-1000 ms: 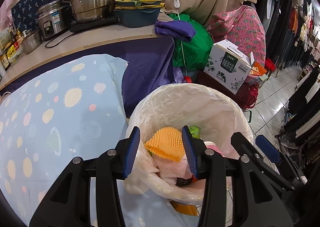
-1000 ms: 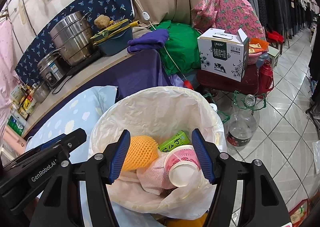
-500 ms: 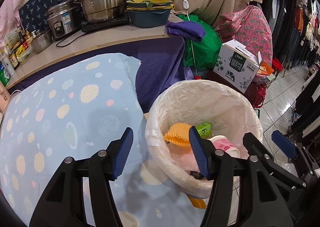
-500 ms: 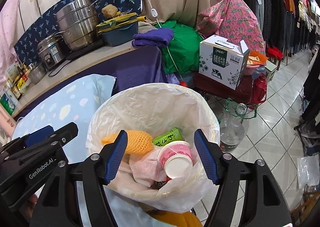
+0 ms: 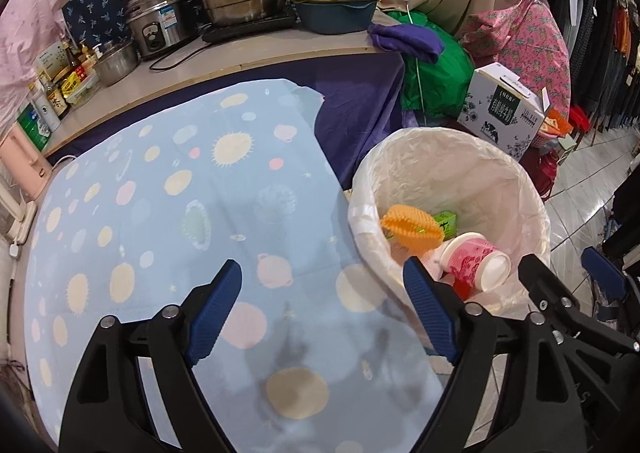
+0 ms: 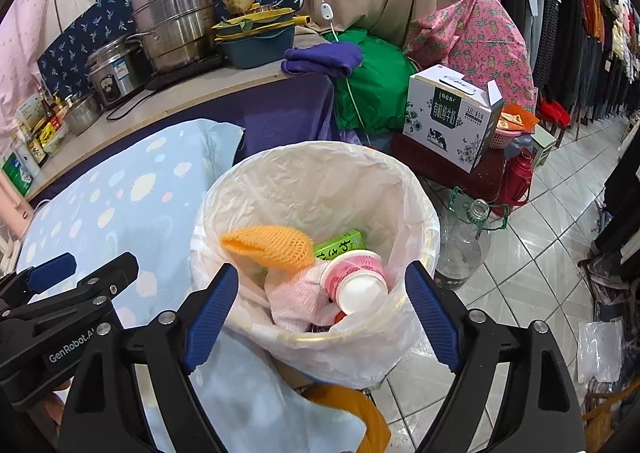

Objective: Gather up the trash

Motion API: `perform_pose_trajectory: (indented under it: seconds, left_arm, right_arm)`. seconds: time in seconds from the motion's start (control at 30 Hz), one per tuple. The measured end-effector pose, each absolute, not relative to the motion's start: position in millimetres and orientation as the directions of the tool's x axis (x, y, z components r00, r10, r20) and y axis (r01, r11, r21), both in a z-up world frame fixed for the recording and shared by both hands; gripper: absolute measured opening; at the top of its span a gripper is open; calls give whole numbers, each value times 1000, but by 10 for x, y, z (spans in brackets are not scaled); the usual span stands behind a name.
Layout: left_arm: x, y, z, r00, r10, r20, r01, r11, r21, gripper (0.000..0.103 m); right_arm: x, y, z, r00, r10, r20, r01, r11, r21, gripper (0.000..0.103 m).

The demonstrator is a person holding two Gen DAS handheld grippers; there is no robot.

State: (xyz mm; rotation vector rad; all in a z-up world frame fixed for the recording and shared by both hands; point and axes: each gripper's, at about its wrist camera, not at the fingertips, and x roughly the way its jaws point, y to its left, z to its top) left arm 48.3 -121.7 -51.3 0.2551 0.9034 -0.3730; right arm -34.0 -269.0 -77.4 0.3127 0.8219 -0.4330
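Blue-padded left gripper (image 5: 322, 311) low centre over spotted cloth (image 5: 160, 213), jaws opening, nothing between | right gripper (image 6: 320, 311) low centre above bin (image 6: 416, 189), opening, empty | in bin, centre: orange net (image 6: 272, 247), pink cup (image 6: 354, 273), green carton (image 6: 344, 243)

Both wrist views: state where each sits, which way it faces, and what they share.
Left wrist: on the left tool, angled down at the blue tablecloth, bin at right; right tool shows.
Right wrist: on the right tool, angled down into the lined bin; left tool shows.
Shared: bin, orange net, pink cup; both tools opening, nothing gripped.
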Motion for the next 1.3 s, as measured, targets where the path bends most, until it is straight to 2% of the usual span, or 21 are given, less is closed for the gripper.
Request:
perform_pose_trajectory:
  seconds: [0.17, 0.37, 1.3]
  left_arm:
    - [447, -1157, -509, 530, -178, -829, 409, 910, 66, 85]
    - [434, -1186, -494, 526, -154, -836, 409, 908, 90, 85]
    - [283, -1329, -311, 502, -147, -852, 424, 901, 95, 85]
  right_arm:
    - [-356, -2680, -761, 577, -218, -787, 477, 872, 108, 84]
    - [-354, -2680, -727, 565, -212, -797, 467, 879, 98, 88]
    - [-479, -2774, -420, 536, -236, -811, 447, 894, 35, 88]
